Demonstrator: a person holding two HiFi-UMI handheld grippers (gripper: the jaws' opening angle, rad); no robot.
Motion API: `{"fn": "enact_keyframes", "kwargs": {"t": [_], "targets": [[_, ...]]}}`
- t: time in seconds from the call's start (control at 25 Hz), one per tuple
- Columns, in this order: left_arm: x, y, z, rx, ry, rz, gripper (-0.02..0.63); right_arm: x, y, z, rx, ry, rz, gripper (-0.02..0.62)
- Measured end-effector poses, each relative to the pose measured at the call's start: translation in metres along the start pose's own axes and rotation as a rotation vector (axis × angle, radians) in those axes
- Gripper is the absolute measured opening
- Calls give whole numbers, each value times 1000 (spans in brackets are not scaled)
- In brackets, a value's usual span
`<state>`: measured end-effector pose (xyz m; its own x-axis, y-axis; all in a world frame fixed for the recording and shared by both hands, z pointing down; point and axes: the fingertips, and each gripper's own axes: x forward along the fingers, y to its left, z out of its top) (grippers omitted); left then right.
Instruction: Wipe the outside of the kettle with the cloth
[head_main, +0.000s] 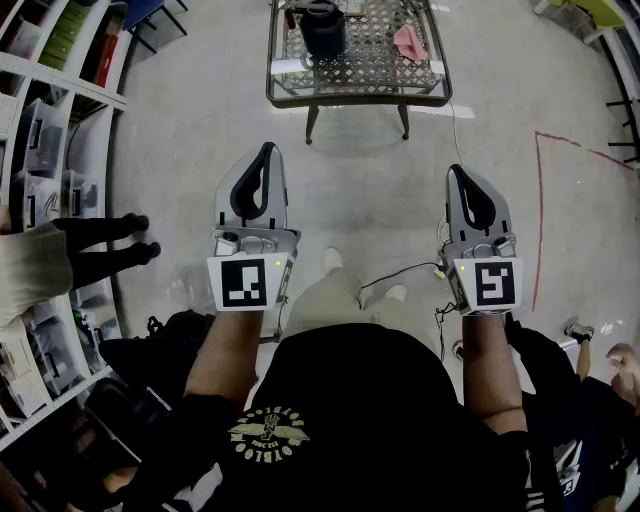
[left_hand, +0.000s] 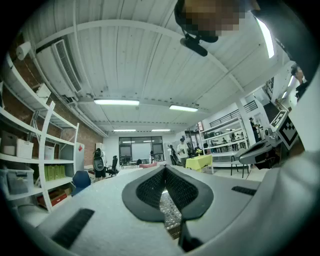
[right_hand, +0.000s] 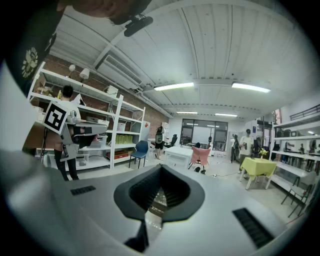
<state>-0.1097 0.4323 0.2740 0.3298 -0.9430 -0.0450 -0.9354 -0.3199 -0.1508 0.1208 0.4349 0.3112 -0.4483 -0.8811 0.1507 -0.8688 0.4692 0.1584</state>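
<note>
Through the head view, the left gripper (head_main: 266, 152) and the right gripper (head_main: 459, 172) were held out side by side over the floor (head_main: 360, 190), well short of the mesh table (head_main: 375, 65). The dark kettle (head_main: 322, 28) stood on that table, with the pink cloth (head_main: 410, 42) lying apart to its right. In the left gripper view, the pads (left_hand: 149, 189) met at their tips and held nothing. The right gripper view showed its jaws likewise closed and empty.

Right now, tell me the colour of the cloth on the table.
The cloth is pink; the head view shows it best, on the table beside the dark kettle.
</note>
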Motion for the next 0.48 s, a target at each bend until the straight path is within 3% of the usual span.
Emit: {"fn": "enact_keyframes", "kwargs": {"t": [0.48], "targets": [[5,38,-13,-38,11,-39,-3,16,26,10,63,3,-34,11]]}}
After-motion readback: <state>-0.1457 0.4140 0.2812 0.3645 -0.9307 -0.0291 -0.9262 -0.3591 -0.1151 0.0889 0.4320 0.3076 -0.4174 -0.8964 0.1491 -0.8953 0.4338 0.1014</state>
